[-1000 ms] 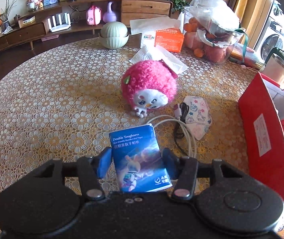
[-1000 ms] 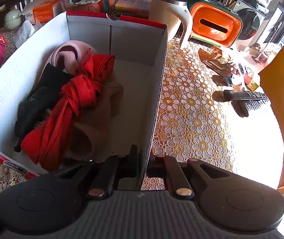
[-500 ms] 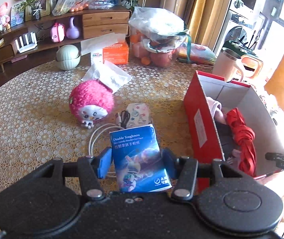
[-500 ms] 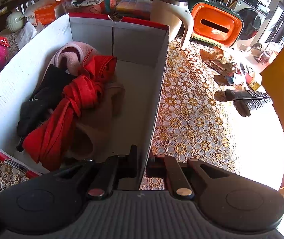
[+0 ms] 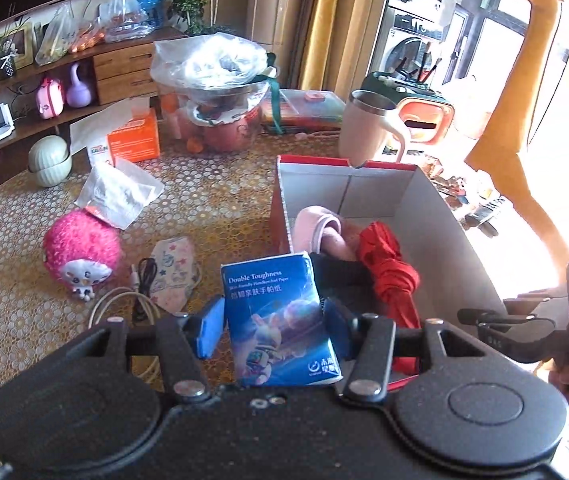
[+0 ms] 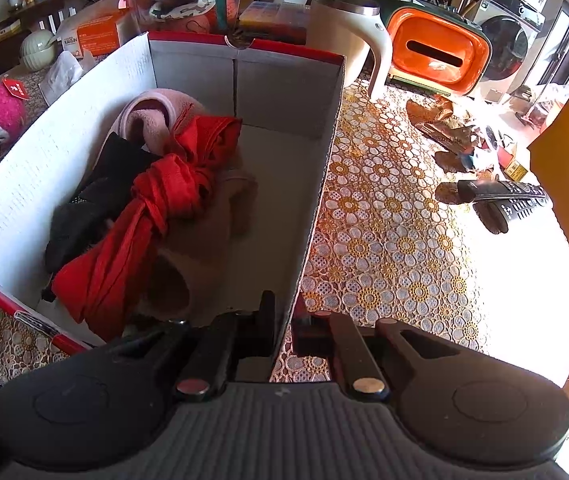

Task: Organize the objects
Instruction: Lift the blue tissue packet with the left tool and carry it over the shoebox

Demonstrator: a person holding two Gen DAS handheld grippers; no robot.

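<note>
My left gripper (image 5: 272, 326) is shut on a blue tissue pack (image 5: 280, 320), held in the air over the near left edge of a red cardboard box (image 5: 436, 208). The box holds a red cloth (image 5: 388, 268), a pink garment (image 5: 320, 230) and something black. In the right wrist view the same box (image 6: 64, 148) fills the left half, and my right gripper (image 6: 284, 320) is shut on its right wall near the front corner. That right gripper also shows at the right edge of the left wrist view. A pink plush toy (image 5: 80, 250) sits on the table left of the box.
A patterned face mask (image 5: 174, 268) and white cable (image 5: 124, 308) lie between toy and box. Behind stand an orange tissue box (image 5: 134, 140), a bagged fruit bowl (image 5: 220, 108) and a cream mug (image 5: 372, 128). Remote controls (image 6: 512, 196) lie right of the box.
My left gripper carried the tissue pack rightward and up, from over the cable and plush toy to above the box's left edge. The right gripper stayed clamped on the box wall.
</note>
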